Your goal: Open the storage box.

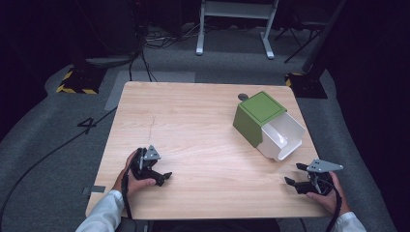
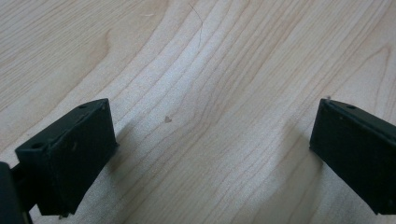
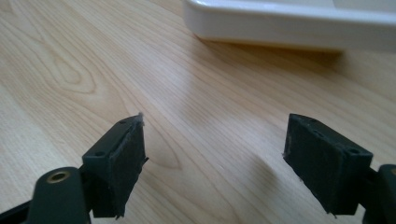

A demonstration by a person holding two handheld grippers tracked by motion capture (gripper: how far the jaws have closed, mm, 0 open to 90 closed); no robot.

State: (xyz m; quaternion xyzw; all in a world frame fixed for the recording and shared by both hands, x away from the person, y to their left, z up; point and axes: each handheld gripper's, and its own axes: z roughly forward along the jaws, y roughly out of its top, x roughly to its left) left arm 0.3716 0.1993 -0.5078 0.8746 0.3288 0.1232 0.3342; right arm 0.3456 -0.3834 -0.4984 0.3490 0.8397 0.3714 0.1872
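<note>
On the wooden table (image 1: 193, 125), a green-and-white box (image 1: 267, 124) lies tipped on its side near the far right corner, its white open end facing the near right. The left gripper (image 1: 162, 178) rests by the near left edge, fingers (image 2: 70, 154) spread and empty. The right gripper (image 1: 296, 174) sits at the near right corner, just beside the box's white rim, fingers (image 3: 116, 163) spread, holding nothing.

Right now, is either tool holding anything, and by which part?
Nothing is held. The left tool and the right tool are both open over bare table.
</note>
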